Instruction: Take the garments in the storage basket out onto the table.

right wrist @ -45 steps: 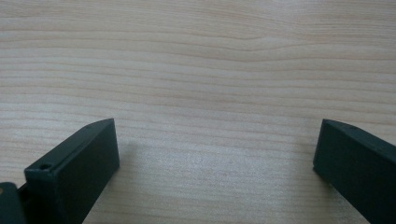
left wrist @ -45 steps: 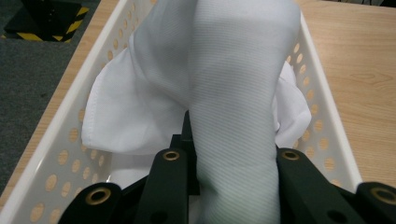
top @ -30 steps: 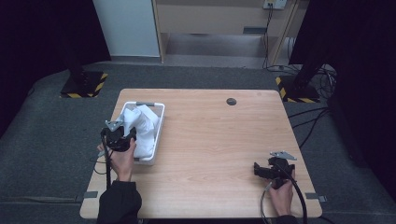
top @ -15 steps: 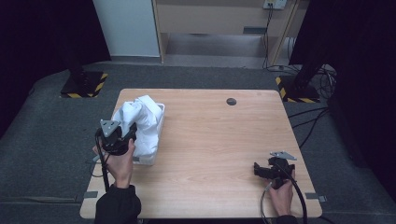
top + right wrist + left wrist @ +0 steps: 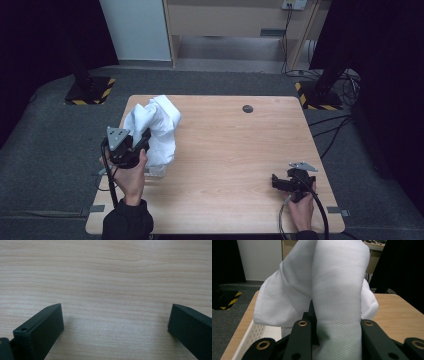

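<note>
White cloth [image 5: 337, 290] clamped in left hand-held gripper [image 5: 334, 327], above basket [image 5: 249, 337]

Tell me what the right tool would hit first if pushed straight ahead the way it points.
Probably nothing close: the right tool stands open over bare table, and its own view shows wood grain ahead. In the high view it points left across the table toward the white cloth, far off; depth is unclear.
</note>
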